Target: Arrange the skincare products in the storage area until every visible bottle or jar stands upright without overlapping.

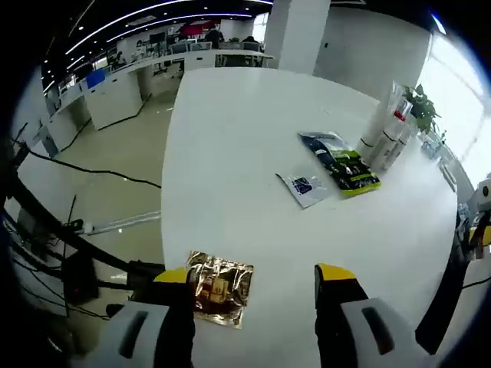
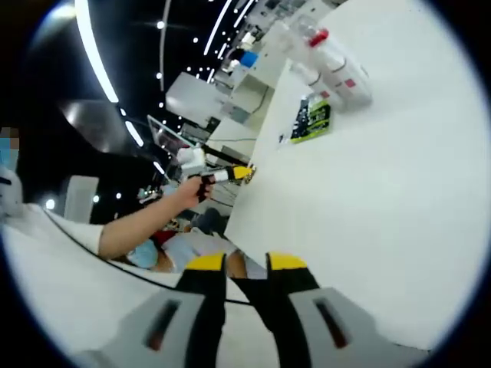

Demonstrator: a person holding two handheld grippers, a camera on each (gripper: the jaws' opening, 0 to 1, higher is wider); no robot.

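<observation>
Yellow-tipped, the left tongs [image 1: 258,277] stand wide open in the left gripper view, holding nothing, low over the near edge of the white desk [image 1: 230,153]. A crinkled gold foil sachet [image 1: 220,288] lies flat on the desk just beside the left jaw, which covers one corner of it; whether jaw and sachet touch cannot be told. The right jaw is well apart from it.

In the right gripper view the right tongs [image 2: 245,263] have their 2 yellow tips close together with only a narrow gap and nothing between them, over the desk's edge. Beyond them a person's hand [image 2: 189,188] holds the other tongs out to the desk's edge.

Farther out on the desk in the left gripper view, a small clear packet with a dark blue print [image 1: 304,187] lies flat, and near it a long dark packet with a green-yellow end [image 1: 340,162], also flat. Just past that packet, white bottles [image 1: 386,136] lean together near the far edge, one with a red mark, by a green plant [image 1: 422,106]. In the right gripper view the same white bottles [image 2: 334,66] appear tipped over, one with a red cap.
</observation>
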